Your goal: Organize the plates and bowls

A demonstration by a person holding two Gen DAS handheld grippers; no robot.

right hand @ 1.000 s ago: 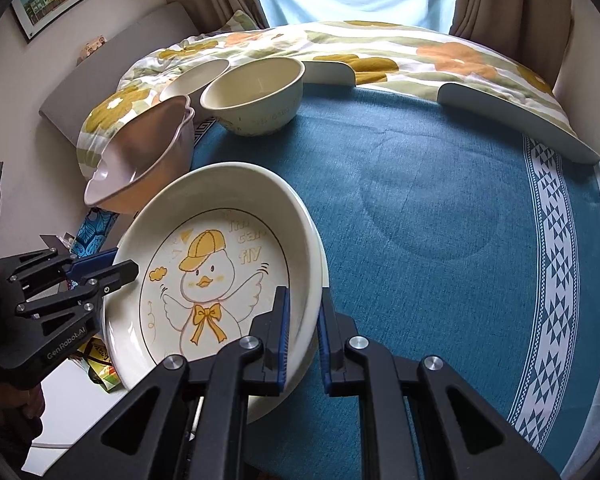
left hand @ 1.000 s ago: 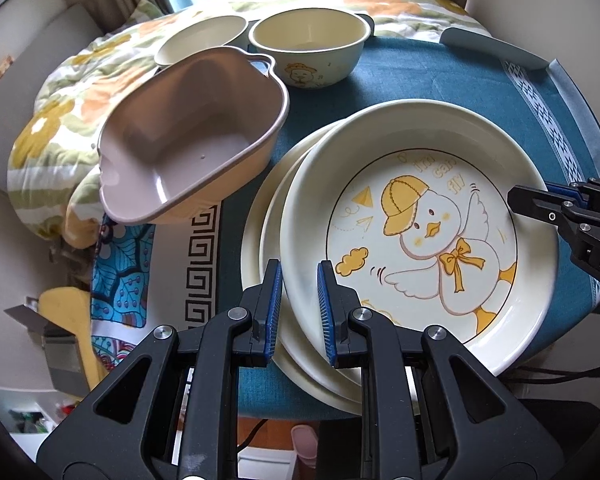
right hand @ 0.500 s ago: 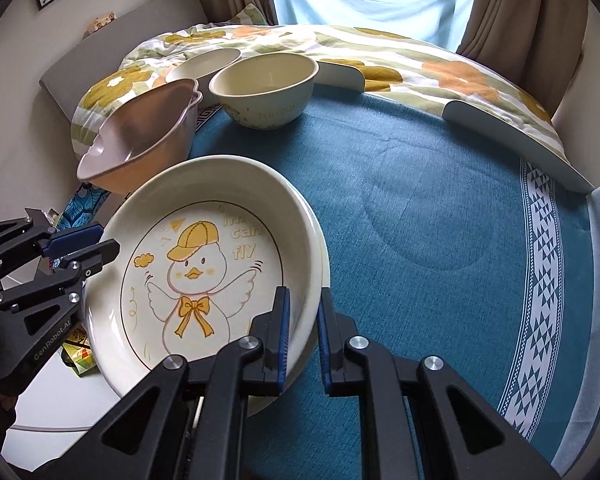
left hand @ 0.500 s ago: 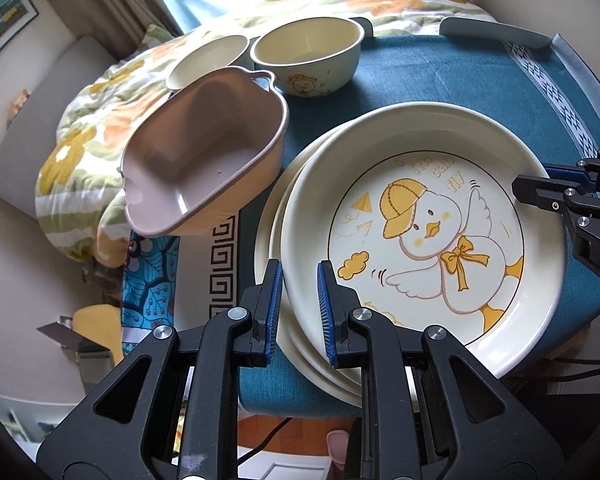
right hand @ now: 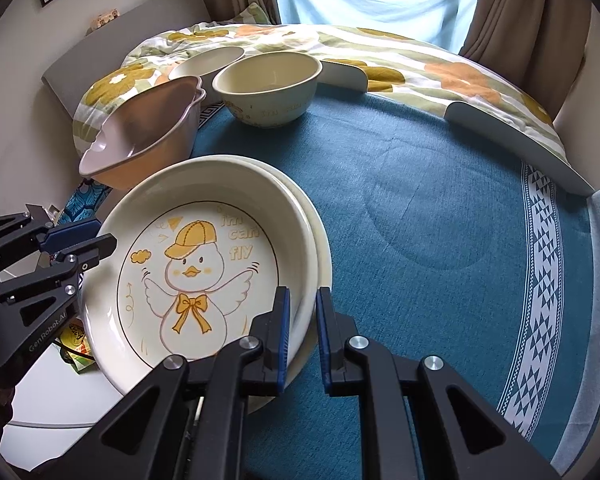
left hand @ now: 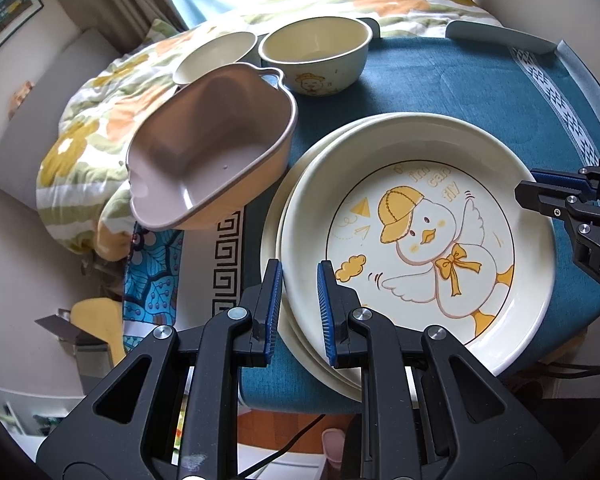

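Observation:
A cream plate with a duck picture (left hand: 420, 236) (right hand: 196, 276) lies on top of a stack of cream plates (left hand: 278, 240) (right hand: 320, 248) at the table's edge. My left gripper (left hand: 298, 304) has one finger inside and one outside the stack's rim, shut on it. My right gripper (right hand: 302, 334) grips the opposite rim the same way. A pinkish-brown handled dish (left hand: 208, 160) (right hand: 140, 140), a cream duck bowl (left hand: 316, 60) (right hand: 268, 84) and a second cream bowl (left hand: 216, 56) (right hand: 206, 60) stand behind.
The round table has a teal cloth (right hand: 440, 216) with a white patterned border (right hand: 540, 280). A flowered quilt (right hand: 380, 52) lies behind it, with white guards (right hand: 512, 136) on the rim. The stack overhangs the table edge above the floor.
Both grippers and the plate stack have shifted slightly relative to the table, the view drawing back a little. The grip on the rim is unchanged.

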